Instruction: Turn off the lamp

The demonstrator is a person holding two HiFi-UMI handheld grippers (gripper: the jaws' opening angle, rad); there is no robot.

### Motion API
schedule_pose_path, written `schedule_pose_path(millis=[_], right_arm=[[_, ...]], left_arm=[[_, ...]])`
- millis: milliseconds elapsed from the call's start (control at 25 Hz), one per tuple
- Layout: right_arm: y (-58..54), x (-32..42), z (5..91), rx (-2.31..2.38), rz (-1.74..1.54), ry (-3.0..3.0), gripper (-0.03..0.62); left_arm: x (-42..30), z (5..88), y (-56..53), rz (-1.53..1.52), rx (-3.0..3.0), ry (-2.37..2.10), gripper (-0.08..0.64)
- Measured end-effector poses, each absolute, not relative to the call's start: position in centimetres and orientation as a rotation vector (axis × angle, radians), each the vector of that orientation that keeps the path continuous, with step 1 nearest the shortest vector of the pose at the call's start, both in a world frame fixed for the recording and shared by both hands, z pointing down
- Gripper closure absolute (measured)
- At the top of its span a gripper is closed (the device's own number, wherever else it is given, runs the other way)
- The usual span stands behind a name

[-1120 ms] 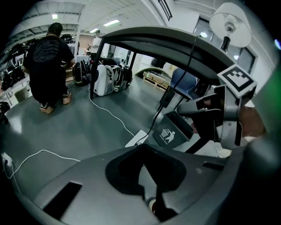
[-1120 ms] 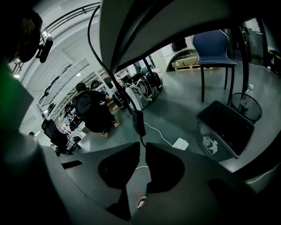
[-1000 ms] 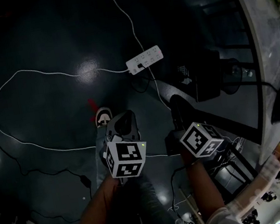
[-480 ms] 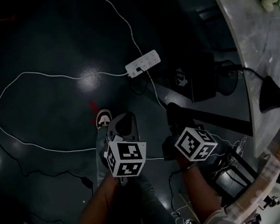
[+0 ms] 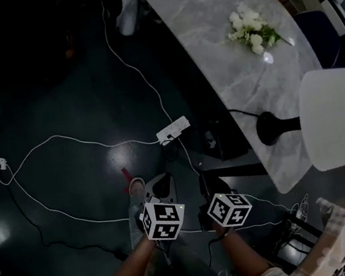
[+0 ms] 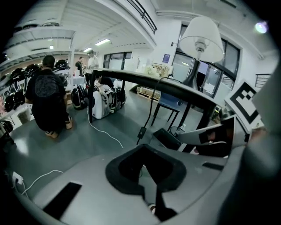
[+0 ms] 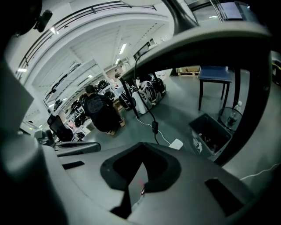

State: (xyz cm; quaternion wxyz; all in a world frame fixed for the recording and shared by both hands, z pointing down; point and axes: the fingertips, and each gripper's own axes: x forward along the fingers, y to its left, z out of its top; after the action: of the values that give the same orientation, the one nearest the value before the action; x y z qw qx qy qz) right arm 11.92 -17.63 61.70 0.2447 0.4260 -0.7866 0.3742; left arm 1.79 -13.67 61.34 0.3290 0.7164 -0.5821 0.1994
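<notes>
The lamp (image 5: 340, 117) stands at the marble table's near end, with a white shade and a black base (image 5: 273, 128); its shade (image 6: 200, 40) also shows high in the left gripper view. A black cord with an in-line switch (image 6: 141, 132) (image 7: 154, 127) hangs from the table edge. In the head view both grippers are held side by side over the floor, below and left of the table. My left gripper (image 5: 159, 186) (image 6: 146, 149) is shut and empty. So is my right gripper (image 5: 207, 182) (image 7: 141, 147). Neither touches the lamp or the cord.
The marble table (image 5: 208, 37) carries white flowers (image 5: 250, 29). A white power strip (image 5: 172, 129) and white cables lie on the dark floor. A black bin (image 7: 211, 133) sits under the table. A person (image 6: 45, 100) crouches in the background near bags.
The head view has swung toward the table, so the lamp shade and flowers are now in full view. Both grippers stay side by side and sit lower and smaller in the frame.
</notes>
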Motion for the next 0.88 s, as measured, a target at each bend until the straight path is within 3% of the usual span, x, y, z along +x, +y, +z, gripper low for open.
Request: schedule_pose_path(millis=[880], right_arm=[[-15.1,17.3,37.8,1.386,0.973,-2.312,0.592]], left_arm=[[7.1,34.9,-14.3,0.306,2.043,-1.622,0.554]])
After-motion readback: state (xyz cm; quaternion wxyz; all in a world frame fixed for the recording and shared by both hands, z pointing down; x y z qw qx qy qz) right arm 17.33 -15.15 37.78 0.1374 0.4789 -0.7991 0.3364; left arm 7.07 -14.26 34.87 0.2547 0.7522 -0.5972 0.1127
